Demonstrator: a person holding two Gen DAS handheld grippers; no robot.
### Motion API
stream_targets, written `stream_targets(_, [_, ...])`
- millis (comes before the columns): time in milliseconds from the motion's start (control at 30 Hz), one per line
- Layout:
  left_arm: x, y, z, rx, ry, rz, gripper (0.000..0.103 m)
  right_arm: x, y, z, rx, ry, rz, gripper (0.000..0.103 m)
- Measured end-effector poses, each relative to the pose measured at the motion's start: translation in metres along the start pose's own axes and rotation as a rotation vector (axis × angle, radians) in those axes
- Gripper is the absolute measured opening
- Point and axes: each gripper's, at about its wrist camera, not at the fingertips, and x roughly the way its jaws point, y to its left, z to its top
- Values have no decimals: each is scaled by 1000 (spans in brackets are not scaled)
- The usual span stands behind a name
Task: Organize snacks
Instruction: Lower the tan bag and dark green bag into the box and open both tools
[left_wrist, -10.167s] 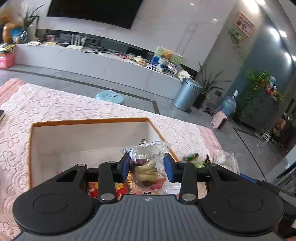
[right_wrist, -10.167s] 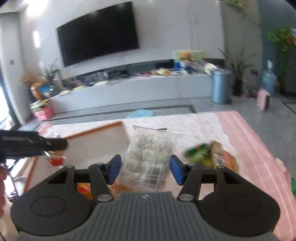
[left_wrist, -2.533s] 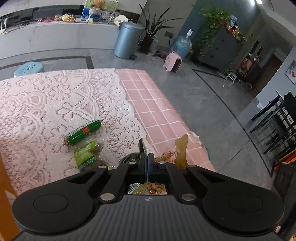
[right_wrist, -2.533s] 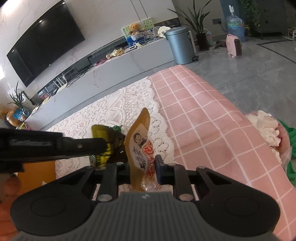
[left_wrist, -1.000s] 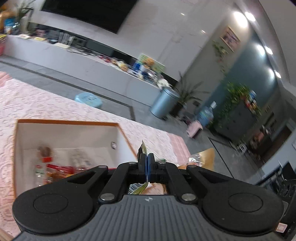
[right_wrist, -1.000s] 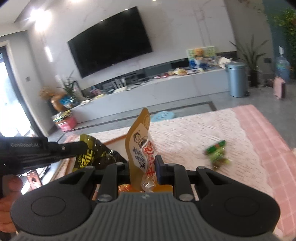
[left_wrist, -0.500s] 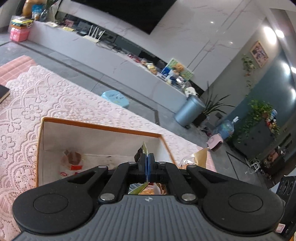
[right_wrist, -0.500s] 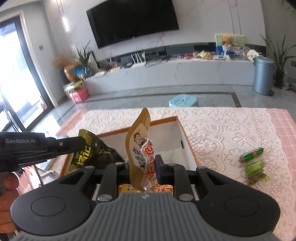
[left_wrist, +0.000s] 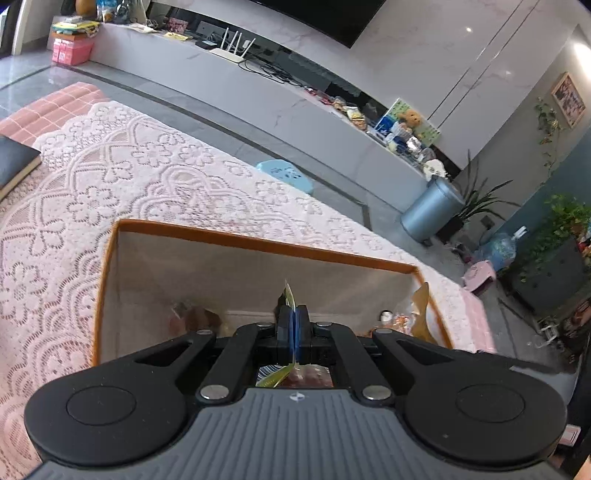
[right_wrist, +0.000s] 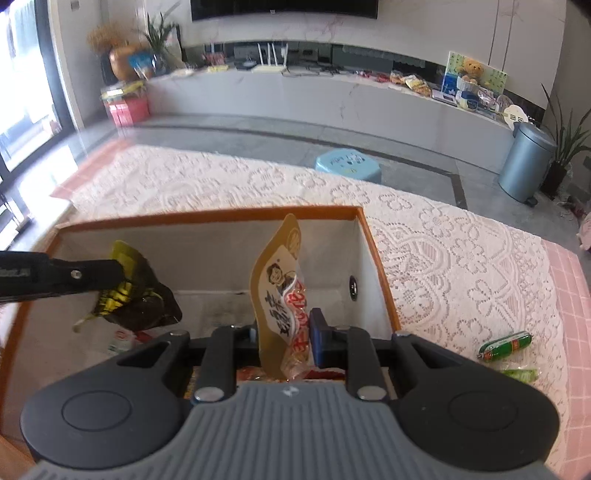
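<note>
An orange-rimmed storage box (left_wrist: 258, 245) with pale walls stands on the lace tablecloth; it also shows in the right wrist view (right_wrist: 207, 217). My left gripper (left_wrist: 293, 328) is shut on the edge of a dark yellow-printed snack packet (right_wrist: 136, 295), held over the box's left half. My right gripper (right_wrist: 284, 336) is shut on a tan-and-red snack pouch (right_wrist: 280, 295), upright over the box's right half. Other snacks (left_wrist: 192, 319) lie on the box floor. A green sausage (right_wrist: 506, 345) and a green packet (right_wrist: 521, 374) lie on the cloth right of the box.
A black book (left_wrist: 14, 162) lies at the table's left edge. Beyond the table are a blue stool (right_wrist: 347, 162), a metal bin (right_wrist: 526, 166) and a long TV bench (right_wrist: 295, 92).
Both grippers have moved closer over the box with their packets, and the views tilt down so the box fills more of each frame. Both grips are unchanged.
</note>
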Motion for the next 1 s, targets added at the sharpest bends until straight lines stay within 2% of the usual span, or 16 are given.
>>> stream_targets(100, [6,0,-1,2,24,-12,0,13,4,4,-29,24,-48,19])
stream_targets(233, [12,-7,-5,59,37,12,0,22,11,2,-60,43,-60,19])
stream_targets(467, [17,-9,-14,75,67,-16,2,24,14,-1,-38,50,-3,22])
stream_targets(633, [18,-6,-16,49,86,-34,10,20,12,1,7,49,37,33])
stream_targets(700, [14,-5,-18,47,77,-26,24,19,12,1,25,50,57,36])
stream_targets(767, [10,-5,-18,44,68,-25,32,16,12,0,49,50,63,42])
stream_targets(900, [-3,-4,-19,38,46,-44,41,8,10,-1,103,40,108,47])
stream_targets(1000, [-14,-8,-20,41,8,-25,46,-1,13,0,104,25,117,51])
